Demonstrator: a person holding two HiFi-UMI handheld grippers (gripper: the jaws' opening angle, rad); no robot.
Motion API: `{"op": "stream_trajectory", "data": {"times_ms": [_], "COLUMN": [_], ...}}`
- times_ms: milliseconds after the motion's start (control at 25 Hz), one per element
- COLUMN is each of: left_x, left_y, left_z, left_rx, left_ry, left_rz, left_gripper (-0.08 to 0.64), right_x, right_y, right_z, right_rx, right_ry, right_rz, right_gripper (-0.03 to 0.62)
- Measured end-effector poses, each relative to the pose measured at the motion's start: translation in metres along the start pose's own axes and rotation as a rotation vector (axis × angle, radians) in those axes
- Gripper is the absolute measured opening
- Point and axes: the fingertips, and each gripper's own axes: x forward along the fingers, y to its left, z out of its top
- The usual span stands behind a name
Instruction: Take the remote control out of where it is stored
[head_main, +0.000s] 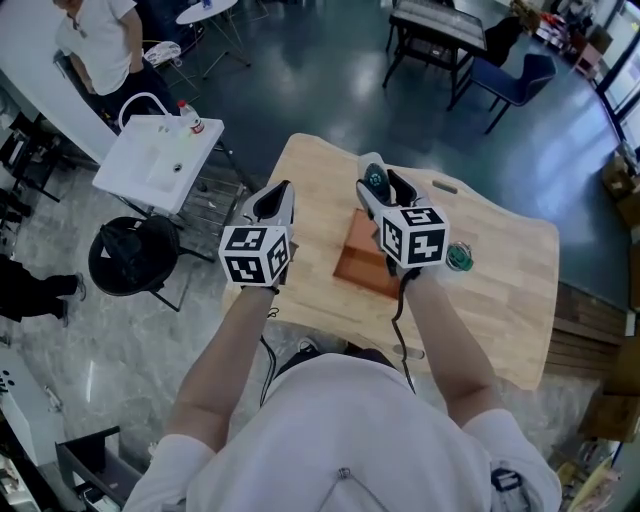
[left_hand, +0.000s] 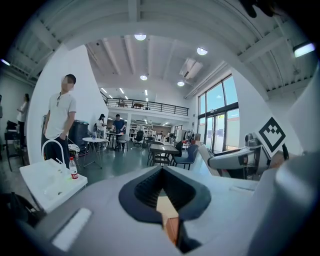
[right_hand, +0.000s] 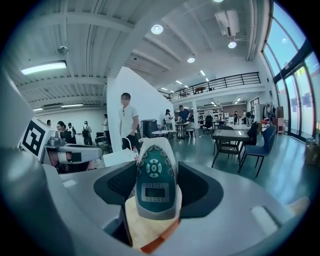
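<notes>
My right gripper is shut on the remote control, a grey-white handset with a green face, and holds it raised and tilted upward. In the right gripper view the remote stands between the dark pads, buttons and small screen facing the camera. Below it on the wooden table lies a flat orange-brown box. My left gripper hovers to the left over the table's left edge, jaws shut with nothing between them. The left gripper view shows its jaws meeting, with a strip of table and box behind.
A small round green object lies on the table right of the box. Left of the table stand a white sink unit with a bottle and a black round stool. A person stands beyond; dark tables and a blue chair are farther back.
</notes>
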Motion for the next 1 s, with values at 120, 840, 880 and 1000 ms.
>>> {"op": "stream_trajectory", "data": {"times_ms": [120, 840, 880, 1000], "left_x": [-0.002, -0.0018, -0.0015, -0.0008], "left_y": [0.0028, 0.0075, 0.0073, 0.0078], "left_z": [0.0027, 0.0026, 0.0022, 0.0012], "left_rx": [0.003, 0.003, 0.003, 0.002], "left_ry": [-0.005, -0.004, -0.003, -0.002], "left_rz": [0.005, 0.011, 0.012, 0.012], "left_gripper": [0.002, 0.0, 0.002, 0.002], "right_x": [0.0003, 0.0019, 0.0018, 0.0021], "right_y": [0.0022, 0.004, 0.0036, 0.0035], "right_z": [0.002, 0.0021, 0.0019, 0.0009], "right_rx": [-0.001, -0.004, -0.004, -0.003], "right_ry": [-0.004, -0.006, -0.006, -0.003], "right_rz": [0.004, 0.007, 0.007, 0.006], "right_gripper": [0.29, 0.288, 0.288, 0.288]}}
